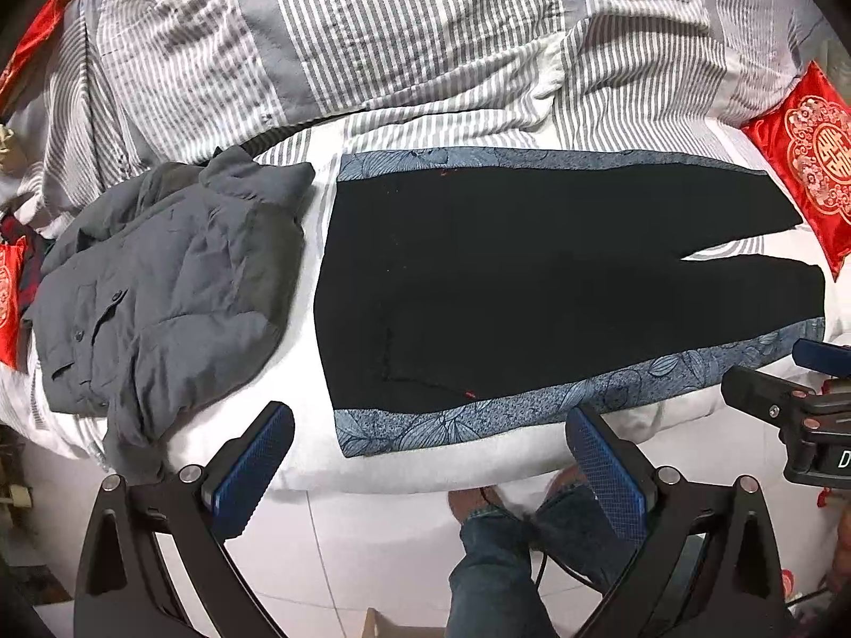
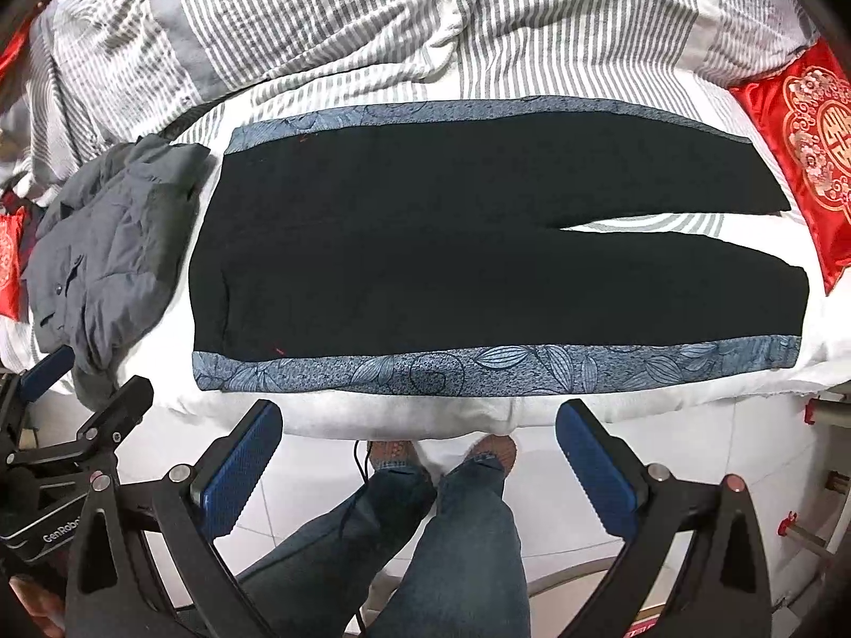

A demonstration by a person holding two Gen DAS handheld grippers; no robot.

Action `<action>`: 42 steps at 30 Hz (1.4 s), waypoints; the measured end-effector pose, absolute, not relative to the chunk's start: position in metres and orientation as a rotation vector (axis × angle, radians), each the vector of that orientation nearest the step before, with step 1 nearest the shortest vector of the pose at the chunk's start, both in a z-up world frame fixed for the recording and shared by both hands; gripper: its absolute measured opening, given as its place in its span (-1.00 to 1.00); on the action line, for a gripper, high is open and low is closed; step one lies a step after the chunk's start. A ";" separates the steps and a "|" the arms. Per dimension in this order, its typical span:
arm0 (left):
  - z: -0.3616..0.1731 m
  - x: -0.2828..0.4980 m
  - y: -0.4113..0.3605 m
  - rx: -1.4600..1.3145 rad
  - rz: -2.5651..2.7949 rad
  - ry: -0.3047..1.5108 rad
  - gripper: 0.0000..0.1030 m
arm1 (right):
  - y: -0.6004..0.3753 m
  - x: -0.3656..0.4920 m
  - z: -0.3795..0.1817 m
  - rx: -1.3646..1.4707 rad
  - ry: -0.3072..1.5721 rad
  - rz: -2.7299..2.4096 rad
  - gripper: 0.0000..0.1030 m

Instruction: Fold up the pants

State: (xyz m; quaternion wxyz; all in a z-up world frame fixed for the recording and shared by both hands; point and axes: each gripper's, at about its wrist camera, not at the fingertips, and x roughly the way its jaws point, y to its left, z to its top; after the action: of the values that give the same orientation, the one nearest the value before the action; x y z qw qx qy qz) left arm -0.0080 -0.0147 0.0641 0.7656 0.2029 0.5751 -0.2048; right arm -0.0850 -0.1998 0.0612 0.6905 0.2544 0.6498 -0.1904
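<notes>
Black pants with blue leaf-print side bands (image 2: 478,244) laid flat on white bed edge (image 2: 404,414), waist left, two legs splayed right, not folded yet. One crumpled grey button shirt (image 1: 165,287) just left of them. Striped grey-white duvet (image 1: 372,37) bunched behind. Red embroidered cushions: one right (image 2: 814,143), one far left (image 1: 8,297). Left gripper (image 1: 431,457) spread wide, holding nothing; right gripper (image 2: 420,452) same, both hovering off bed edge, apart from pants.
</notes>
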 end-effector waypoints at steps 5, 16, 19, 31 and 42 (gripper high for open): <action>0.063 -0.005 -0.012 0.436 -0.461 1.249 1.00 | -0.199 -0.084 0.062 0.566 1.456 -0.437 1.00; 0.059 0.000 -0.009 0.405 -0.456 1.273 1.00 | -0.199 -0.086 0.062 0.568 1.457 -0.450 1.00; 0.056 0.001 -0.005 0.397 -0.453 1.284 1.00 | -0.199 -0.086 0.061 0.567 1.458 -0.450 1.00; 0.057 0.000 -0.001 0.398 -0.475 1.261 1.00 | -0.191 -0.083 0.060 0.551 1.463 -0.445 1.00; 0.039 -0.004 0.008 0.334 -0.425 1.319 1.00 | -0.190 -0.101 0.047 0.570 1.492 -0.439 1.00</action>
State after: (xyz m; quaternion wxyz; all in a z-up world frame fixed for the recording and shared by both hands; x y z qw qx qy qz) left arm -0.0040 0.0084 0.0394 0.7567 0.1534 0.6049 -0.1950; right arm -0.1010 -0.1899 0.0469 0.6762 0.2536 0.6636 -0.1954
